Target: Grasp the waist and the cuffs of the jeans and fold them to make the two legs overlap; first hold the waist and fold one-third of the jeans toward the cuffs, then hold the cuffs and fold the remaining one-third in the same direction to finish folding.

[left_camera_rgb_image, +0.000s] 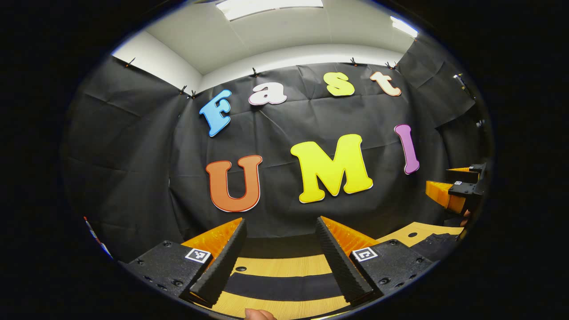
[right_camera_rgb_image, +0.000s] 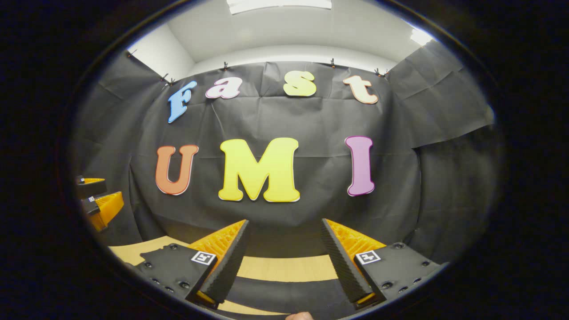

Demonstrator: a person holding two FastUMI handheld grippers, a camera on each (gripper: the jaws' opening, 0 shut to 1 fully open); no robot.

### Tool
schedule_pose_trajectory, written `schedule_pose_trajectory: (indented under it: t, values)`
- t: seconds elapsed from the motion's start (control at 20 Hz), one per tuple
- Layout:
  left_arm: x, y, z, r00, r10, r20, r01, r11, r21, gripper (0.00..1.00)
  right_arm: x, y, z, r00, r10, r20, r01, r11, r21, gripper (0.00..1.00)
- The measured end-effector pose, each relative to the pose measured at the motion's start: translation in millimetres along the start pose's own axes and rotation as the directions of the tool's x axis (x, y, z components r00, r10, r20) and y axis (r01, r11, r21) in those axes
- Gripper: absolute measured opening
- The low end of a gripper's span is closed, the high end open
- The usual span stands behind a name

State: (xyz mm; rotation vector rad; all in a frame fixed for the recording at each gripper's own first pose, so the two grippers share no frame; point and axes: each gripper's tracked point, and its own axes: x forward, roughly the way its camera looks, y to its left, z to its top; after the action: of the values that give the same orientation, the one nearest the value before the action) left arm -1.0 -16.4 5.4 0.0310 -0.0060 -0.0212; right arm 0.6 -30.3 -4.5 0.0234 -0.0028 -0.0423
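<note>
In the left gripper view the left hand-held gripper (left_camera_rgb_image: 281,258) is raised above the wooden tabletop (left_camera_rgb_image: 284,266), its fingers spread wide apart with nothing between them. A dark band of the jeans (left_camera_rgb_image: 284,286) lies flat across the tabletop below. The right hand-held gripper (right_camera_rgb_image: 284,260) in the right gripper view is likewise released and empty, with the jeans' dark cloth under it. Black cloth (right_camera_rgb_image: 311,120) walls the booth behind

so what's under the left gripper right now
Between the open left gripper fingers lies the wooden table, crossed by a dark cloth band, maybe the jeans. The gripper bodies hide whatever lies to each side.
</note>
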Motion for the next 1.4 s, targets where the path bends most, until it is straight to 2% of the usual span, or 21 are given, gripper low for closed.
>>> schedule_pose_trajectory:
  t: [0.3,0.45,0.55,0.6,0.7,0.8,0.85,1.0,1.05,1.1,1.15,1.2,1.25,1.3,1.35,1.4]
  values:
    - [1,5,-3,1.0,0.014,-0.003,-0.014,1.0,-0.017,0.99,1,-1,1,1.0,0.005,0.009,-0.005,1.0,-0.009,0.96]
    - [-4,22,-14,0.998,0.035,-0.052,-0.04,0.996,-0.085,0.99,-1,1,3,1.0,0.012,0.012,-0.012,1.0,-0.015,0.96]
    - [-19,52,-33,0.987,0.071,-0.145,-0.103,0.969,-0.224,0.99,-2,-5,4,1.0,0.009,0.014,-0.009,0.999,-0.034,0.96]
    - [-34,68,-47,0.971,0.095,-0.219,-0.163,0.934,-0.318,0.99,-4,-11,5,1.0,0.002,0.017,-0.001,0.999,-0.041,0.96]
    - [-72,97,-87,0.915,0.12,-0.385,-0.303,0.834,-0.461,1.0,-7,-22,2,1.0,-0.018,0.009,0.019,0.999,-0.044,0.96]
    - [-121,118,-133,0.828,0.111,-0.549,-0.461,0.692,-0.556,0.99,-9,-32,-3,0.999,-0.036,-0.007,0.035,0.998,-0.05,0.96]
    - [-150,126,-157,0.774,0.103,-0.625,-0.548,0.604,-0.579,0.99,-10,-34,-5,0.999,-0.04,-0.012,0.039,0.998,-0.056,0.96]
    - [-221,115,-203,0.639,0.011,-0.769,-0.733,0.309,-0.605,0.99,-12,-37,-5,0.999,-0.04,-0.018,0.038,0.996,-0.084,0.96]
    - [-238,110,-213,0.603,0.0,-0.798,-0.773,0.246,-0.585,0.99,-11,-36,-5,0.999,-0.034,-0.018,0.032,0.995,-0.093,0.96]
    - [-252,101,-219,0.579,-0.024,-0.815,-0.798,0.187,-0.572,0.99,-12,-35,-7,0.999,-0.03,-0.021,0.027,0.994,-0.105,0.96]
    - [-259,92,-221,0.571,-0.049,-0.819,-0.81,0.127,-0.572,0.99,-12,-34,-7,0.999,-0.026,-0.025,0.023,0.993,-0.115,0.96]
    - [-264,105,-240,0.563,-0.071,-0.824,-0.821,0.071,-0.567,0.99,-14,-35,-9,0.999,-0.022,-0.031,0.018,0.992,-0.122,0.96]
    - [-267,93,-237,0.56,-0.094,-0.823,-0.826,0.013,-0.563,0.99,-15,-35,-10,0.999,-0.02,-0.039,0.015,0.992,-0.125,0.96]
    - [-273,99,-239,0.55,-0.103,-0.829,-0.835,-0.027,-0.55,0.99,-16,-38,-11,0.999,-0.024,-0.046,0.018,0.992,-0.125,0.96]
    - [-274,92,-243,0.543,-0.107,-0.833,-0.84,-0.049,-0.541,1.0,-17,-41,-10,0.998,-0.032,-0.052,0.026,0.992,-0.123,0.98]
    - [-277,95,-250,0.528,-0.105,-0.843,-0.849,-0.053,-0.525,1.0,-16,-45,-9,0.998,-0.041,-0.051,0.035,0.992,-0.12,0.96]
